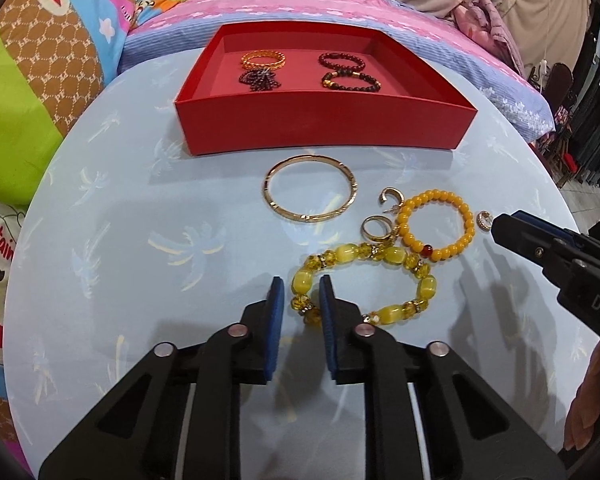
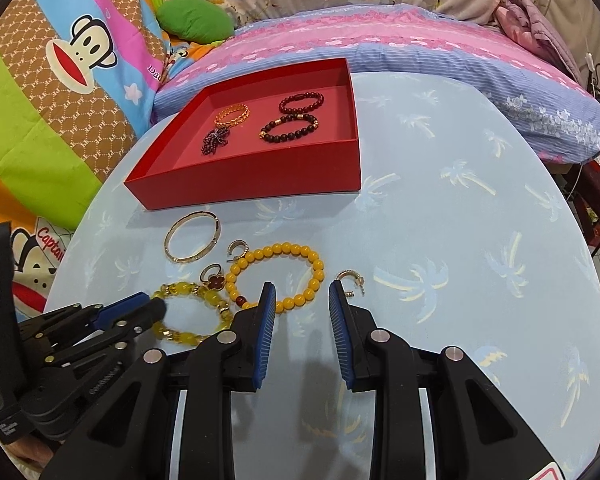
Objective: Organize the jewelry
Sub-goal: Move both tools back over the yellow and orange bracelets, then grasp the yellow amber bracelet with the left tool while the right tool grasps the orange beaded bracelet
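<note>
A red box (image 1: 324, 132) (image 2: 252, 184) at the back of the table holds a gold chain bracelet (image 1: 264, 59), a dark beaded cluster and two dark bead bracelets (image 1: 350, 72). In front of it lie a gold bangle (image 1: 312, 218) (image 2: 217, 232), an orange bead bracelet (image 1: 436, 194) (image 2: 284, 247), a yellow-green bead bracelet (image 1: 392, 254) (image 2: 212, 298), a ring (image 1: 374, 229) (image 2: 213, 280) and two hoop earrings (image 1: 392, 198) (image 2: 350, 278). My left gripper (image 1: 302, 284) (image 2: 156, 310) stands narrowly open astride one bead of the yellow-green bracelet, with a gap on each side. My right gripper (image 2: 302, 292) (image 1: 504, 228) is open between the orange bracelet and the near earring, holding nothing.
The round table (image 1: 140, 240) (image 2: 460, 240) wears a light blue cloth with palm trees; its edge curves close on the left and right. Patterned bedding and pillows (image 2: 380, 40) lie behind it. A hand (image 1: 596, 400) shows at the right.
</note>
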`<state>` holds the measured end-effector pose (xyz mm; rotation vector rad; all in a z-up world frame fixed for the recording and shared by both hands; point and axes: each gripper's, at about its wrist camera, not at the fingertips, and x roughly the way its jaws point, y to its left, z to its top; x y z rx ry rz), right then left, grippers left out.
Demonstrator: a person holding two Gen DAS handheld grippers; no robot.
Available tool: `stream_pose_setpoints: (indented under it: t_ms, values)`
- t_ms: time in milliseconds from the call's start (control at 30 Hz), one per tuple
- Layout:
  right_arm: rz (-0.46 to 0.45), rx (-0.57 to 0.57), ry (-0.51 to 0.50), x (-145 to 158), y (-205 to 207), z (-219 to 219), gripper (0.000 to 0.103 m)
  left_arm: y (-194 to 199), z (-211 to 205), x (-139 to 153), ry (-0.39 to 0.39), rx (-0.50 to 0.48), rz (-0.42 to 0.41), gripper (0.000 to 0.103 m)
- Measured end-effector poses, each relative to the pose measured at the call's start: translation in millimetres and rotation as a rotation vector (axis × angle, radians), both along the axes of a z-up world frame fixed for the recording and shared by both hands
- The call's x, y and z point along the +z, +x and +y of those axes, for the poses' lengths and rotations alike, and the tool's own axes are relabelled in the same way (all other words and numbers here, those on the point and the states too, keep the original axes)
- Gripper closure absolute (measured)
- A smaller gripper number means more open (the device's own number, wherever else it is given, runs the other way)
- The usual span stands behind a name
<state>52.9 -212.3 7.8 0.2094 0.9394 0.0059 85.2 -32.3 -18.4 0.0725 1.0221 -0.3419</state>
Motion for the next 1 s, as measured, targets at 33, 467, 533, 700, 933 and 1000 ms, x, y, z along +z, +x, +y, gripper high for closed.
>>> stream_pose_setpoints:
  t_ms: [33, 467, 533, 700, 933, 1000]
  values:
    - [0.002, 0.0, -0.003, -1.0, 2.4, 0.3, 0.075, 0.7, 3.0, 0.0, -0.003, 0.007, 0.004, 0.092]
    - [0.024, 0.025, -0.054, -19.0, 38.1, 7.0, 0.076, 7.9, 13.3, 0.2, -0.003, 0.039, 0.006, 0.093]
    - [0.031, 0.026, -0.056, -22.9, 38.7, 7.8, 0.076, 7.8, 13.0, 0.2, -0.003, 0.039, 0.003, 0.093]
    - [0.021, 0.035, -0.104, -26.6, 36.1, 12.8, 0.086, 8.3, 12.2, 0.0, -0.003, 0.042, -0.003, 0.093]
    - [0.02, 0.035, -0.096, -24.6, 34.0, 10.7, 0.096, 8.8, 13.5, 1.0, -0.013, 0.039, 0.001, 0.094]
    - [0.01, 0.037, -0.089, -20.8, 30.9, 11.7, 0.096, 8.0, 14.8, 2.6, -0.021, 0.04, 0.003, 0.094]
